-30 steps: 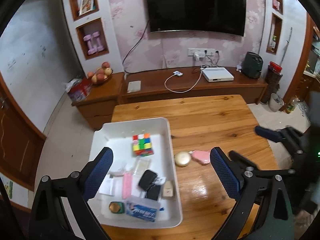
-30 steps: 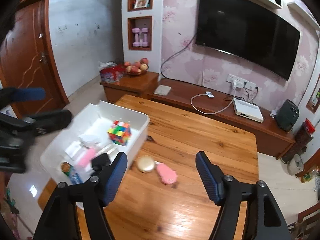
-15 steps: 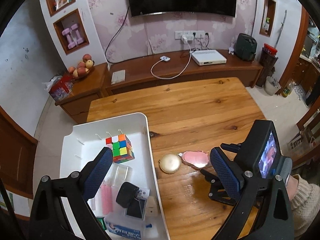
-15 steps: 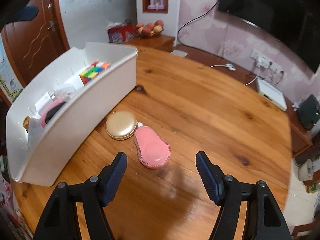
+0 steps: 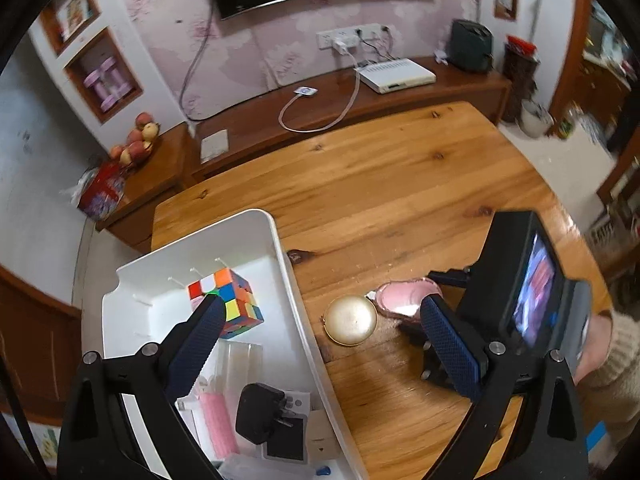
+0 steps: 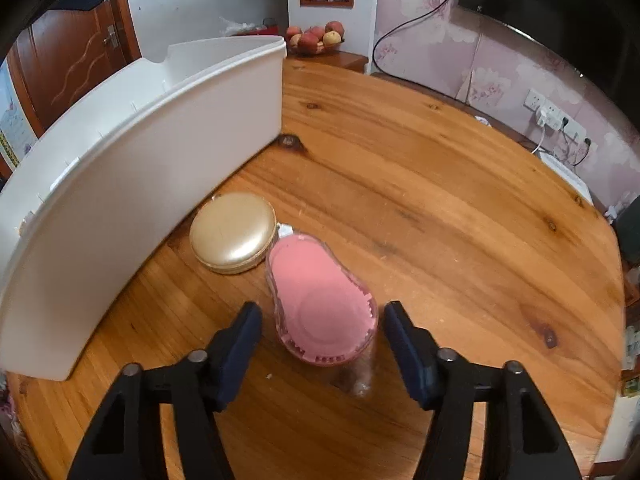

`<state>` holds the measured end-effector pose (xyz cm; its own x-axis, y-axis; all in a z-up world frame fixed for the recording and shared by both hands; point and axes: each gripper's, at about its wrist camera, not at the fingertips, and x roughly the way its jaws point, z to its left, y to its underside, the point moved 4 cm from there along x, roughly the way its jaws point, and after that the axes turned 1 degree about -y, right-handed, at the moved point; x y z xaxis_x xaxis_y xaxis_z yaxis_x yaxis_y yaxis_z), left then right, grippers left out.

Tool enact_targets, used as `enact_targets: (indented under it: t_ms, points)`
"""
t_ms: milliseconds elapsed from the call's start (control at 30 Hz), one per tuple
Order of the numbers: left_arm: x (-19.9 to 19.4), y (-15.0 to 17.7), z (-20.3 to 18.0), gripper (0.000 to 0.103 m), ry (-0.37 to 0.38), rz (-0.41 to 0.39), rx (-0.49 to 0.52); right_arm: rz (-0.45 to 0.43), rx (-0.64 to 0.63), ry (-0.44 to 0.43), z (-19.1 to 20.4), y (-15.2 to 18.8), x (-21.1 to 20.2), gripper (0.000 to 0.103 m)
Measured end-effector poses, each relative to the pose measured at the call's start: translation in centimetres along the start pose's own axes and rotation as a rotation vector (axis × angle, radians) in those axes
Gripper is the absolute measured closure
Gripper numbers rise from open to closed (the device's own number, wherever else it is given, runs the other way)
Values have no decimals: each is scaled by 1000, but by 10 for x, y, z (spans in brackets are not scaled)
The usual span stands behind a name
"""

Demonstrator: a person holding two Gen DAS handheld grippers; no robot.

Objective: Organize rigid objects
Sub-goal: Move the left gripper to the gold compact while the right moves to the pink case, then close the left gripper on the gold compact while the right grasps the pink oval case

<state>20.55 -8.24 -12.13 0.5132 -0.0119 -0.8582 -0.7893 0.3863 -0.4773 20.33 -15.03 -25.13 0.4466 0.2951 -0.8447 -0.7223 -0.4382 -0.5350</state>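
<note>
wooden table [image 6: 440, 220] bears everything | white plastic bin [image 5: 288, 280] already holds multicoloured puzzle cube [image 5: 228, 300] | round gold compact [image 6: 233, 232] beside bin wall, touching pink ridged plastic case [image 6: 316, 300] | right gripper [image 6: 322, 332] wide open, straddling the case's near end, likely to lift it binward | left gripper [image 5: 316, 344] wide open, empty, above bin edge

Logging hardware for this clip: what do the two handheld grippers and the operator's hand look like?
Both the left gripper and the right gripper have black angular frames with silver screws and dark-blue textured finger pads. Seen from the left wrist view, the right unit carries a black housing with a small lit screen; the hand behind wears a cream knit sleeve.
</note>
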Motion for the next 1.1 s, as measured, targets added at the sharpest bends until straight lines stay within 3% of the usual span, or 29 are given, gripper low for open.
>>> enact_targets:
  t_ms: [33, 300, 433, 567, 800, 1100]
  points:
    - [2, 0, -3, 5, 1, 5, 25, -2, 9, -11, -2, 0, -1, 52]
    - [25, 6, -32, 5, 31, 76, 320, -7, 73, -24, -12, 10, -10, 52]
    - [51, 19, -53, 5, 119, 214, 506, 5, 118, -25, -19, 24, -20, 52]
    - [81, 29, -67, 5, 95, 326, 660, 15, 148, -14, -24, 35, -28, 52]
    - [115, 27, -75, 5, 96, 456, 832, 29, 191, -9, -36, 50, -39, 52]
    - [141, 25, -74, 4, 125, 518, 944, 40, 218, -23, -40, 55, -41, 52]
